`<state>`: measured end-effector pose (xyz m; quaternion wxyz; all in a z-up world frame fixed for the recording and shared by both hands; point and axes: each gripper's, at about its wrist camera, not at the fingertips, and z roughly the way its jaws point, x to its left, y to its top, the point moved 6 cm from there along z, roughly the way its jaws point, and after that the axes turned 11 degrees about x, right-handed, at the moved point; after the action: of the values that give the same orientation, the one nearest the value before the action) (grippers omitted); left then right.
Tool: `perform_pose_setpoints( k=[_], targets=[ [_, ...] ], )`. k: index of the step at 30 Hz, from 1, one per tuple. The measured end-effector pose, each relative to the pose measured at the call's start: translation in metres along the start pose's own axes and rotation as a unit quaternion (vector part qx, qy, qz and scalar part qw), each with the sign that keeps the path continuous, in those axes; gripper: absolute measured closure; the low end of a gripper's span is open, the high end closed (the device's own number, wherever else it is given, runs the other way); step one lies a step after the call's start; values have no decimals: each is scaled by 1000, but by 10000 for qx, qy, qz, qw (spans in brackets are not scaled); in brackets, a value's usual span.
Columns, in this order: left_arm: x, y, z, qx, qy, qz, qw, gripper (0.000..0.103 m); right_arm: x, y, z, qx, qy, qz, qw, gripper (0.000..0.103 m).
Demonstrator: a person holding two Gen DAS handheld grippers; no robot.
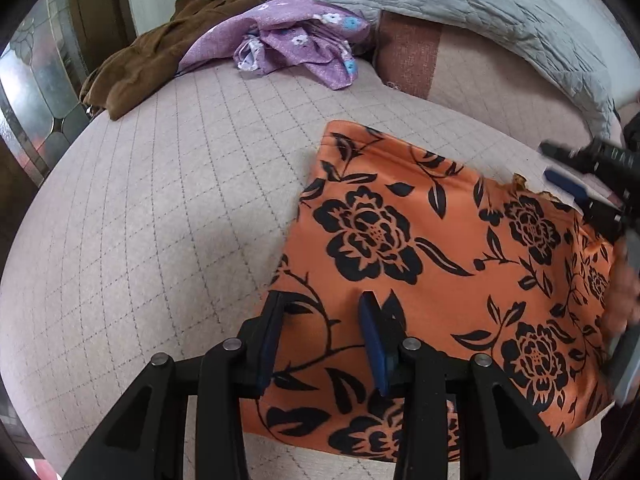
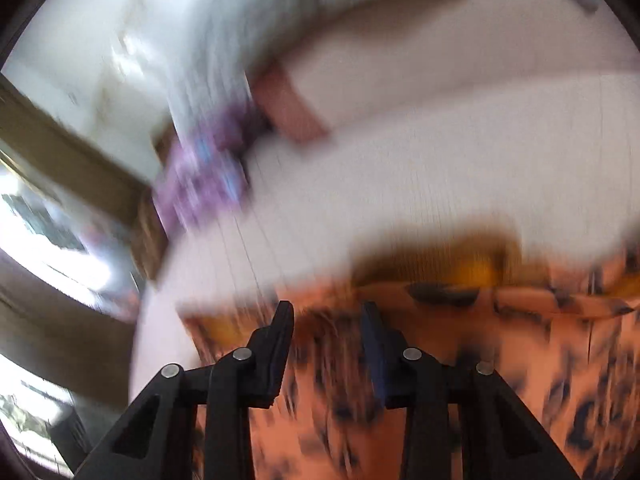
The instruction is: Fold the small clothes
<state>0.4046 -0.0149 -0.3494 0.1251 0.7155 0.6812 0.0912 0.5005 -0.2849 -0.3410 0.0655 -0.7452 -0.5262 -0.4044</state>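
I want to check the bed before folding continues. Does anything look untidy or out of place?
Yes. At the far end of the bed, a purple flowered garment lies crumpled, unfolded, beside a brown garment. The orange cloth lies flat.

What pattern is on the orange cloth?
Black roses and leaves on the orange cloth, clearest in the left wrist view.

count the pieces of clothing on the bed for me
3. The orange floral garment lies flat nearest, under the left gripper. The purple floral garment is crumpled at the far side, with the brown garment beside it. More may lie out of view.
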Motion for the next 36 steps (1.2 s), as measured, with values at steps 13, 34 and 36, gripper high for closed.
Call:
perform_pose_setpoints(
  k=[13, 34, 36],
  targets=[
    [16, 6, 8, 49, 88, -124, 9999, 60, 66, -37, 117, 1934, 237, -342, 9802, 66],
    [50, 12, 0, 167, -753, -710, 9945, 23, -158, -78, -190, -239, -1028, 1371, 9849, 31],
    [44, 10, 8, 301, -1013, -712, 9918, 23, -183, -87, -193, -217, -888, 1701, 9812, 31]
  ],
)
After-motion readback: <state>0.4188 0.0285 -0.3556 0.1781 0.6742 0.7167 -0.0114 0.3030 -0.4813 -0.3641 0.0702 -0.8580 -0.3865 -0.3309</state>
